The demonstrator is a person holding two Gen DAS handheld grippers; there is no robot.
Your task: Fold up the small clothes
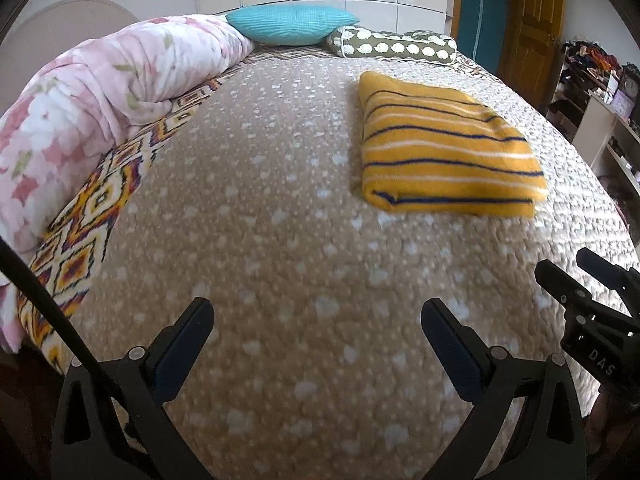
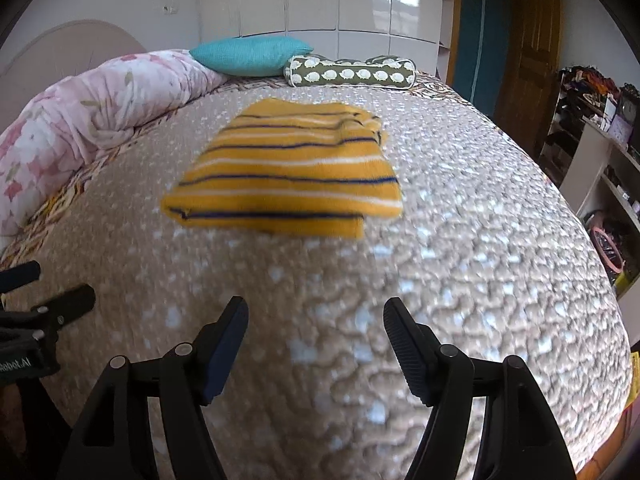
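Sweater (image 2: pixel 288 176) lying folded on the bedspread (image 2: pixel 460 280), well beyond both tools and touched by neither. Stripes, and so the long axis, running left to right, with the doubled hem edge nearest. From the right gripper (image 2: pixel 316 344), almost dead ahead, a shade left. From the left gripper (image 1: pixel 316 344), ahead and off to the right. Right one judged better placed for any tidying reach. Both sets of jaws spread wide, holding nothing. Fold looks complete.
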